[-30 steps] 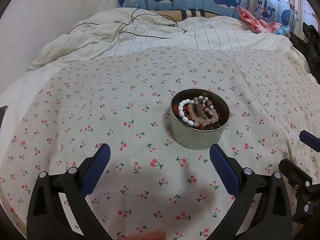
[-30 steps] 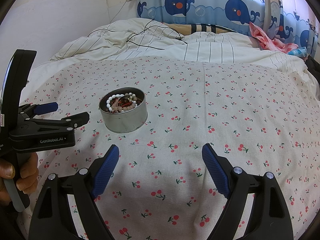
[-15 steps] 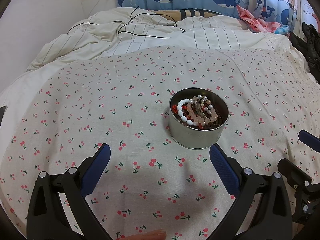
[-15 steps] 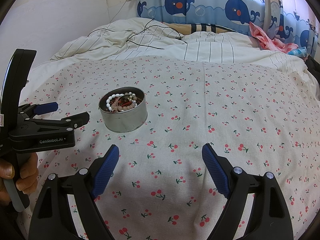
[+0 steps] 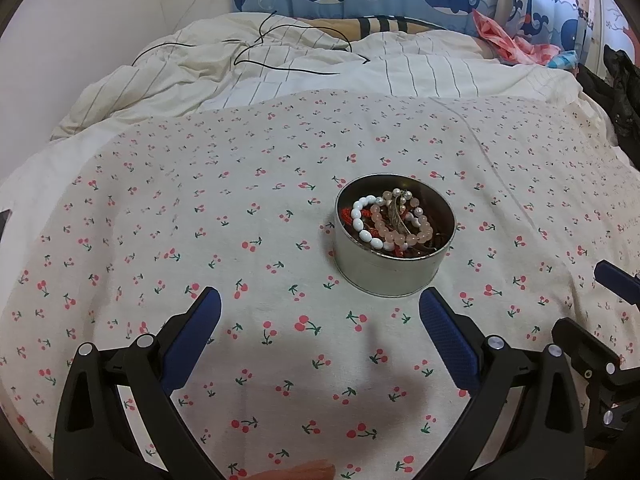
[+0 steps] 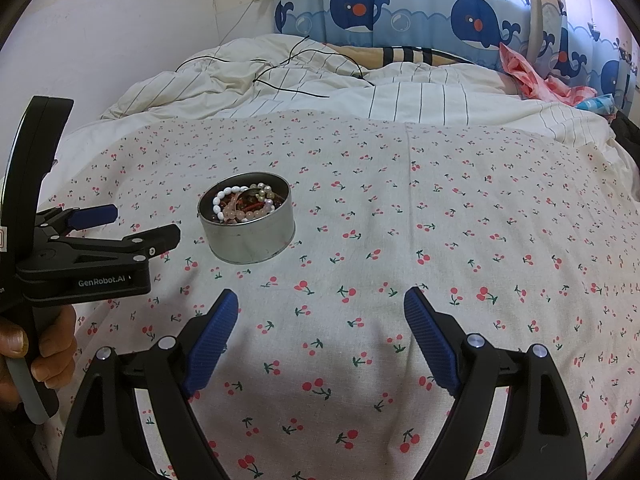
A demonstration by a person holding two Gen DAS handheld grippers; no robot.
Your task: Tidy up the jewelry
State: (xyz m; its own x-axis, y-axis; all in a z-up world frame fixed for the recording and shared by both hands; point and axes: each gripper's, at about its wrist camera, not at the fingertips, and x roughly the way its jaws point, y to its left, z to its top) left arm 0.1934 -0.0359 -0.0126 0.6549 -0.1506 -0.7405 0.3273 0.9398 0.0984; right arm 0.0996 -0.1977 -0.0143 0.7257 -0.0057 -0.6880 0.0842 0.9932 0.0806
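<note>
A: Anything different from a second ago?

B: Hardly. In the left wrist view, a slight drift of the tin toward the left of the frame, nothing more. In the right wrist view, same spot, left of centre.

A: And the tools?

B: Left gripper spread wide at the bottom of its frame, nothing between the blue pads, tin just beyond the right-hand pad. Right gripper spread wide too, pinching nothing, hanging over bare cherry-print cloth with the tin up and to the left. Also visible at the left edge of that view: the left tool from the side, gripped by a hand.

A: Where's the jewelry?

B: All inside the tin, heaped together: a white bead bracelet on the left side, a pink bead bracelet in the middle, red and dark pieces tangled underneath. No loose pieces visible on the cloth.

A: Meaning for the task?

B: Hard to settle. Fits a heap waiting to be taken out and sorted; fits equally a finished gathering into one tin. So little shift suggests a pause, not a reach.
</note>
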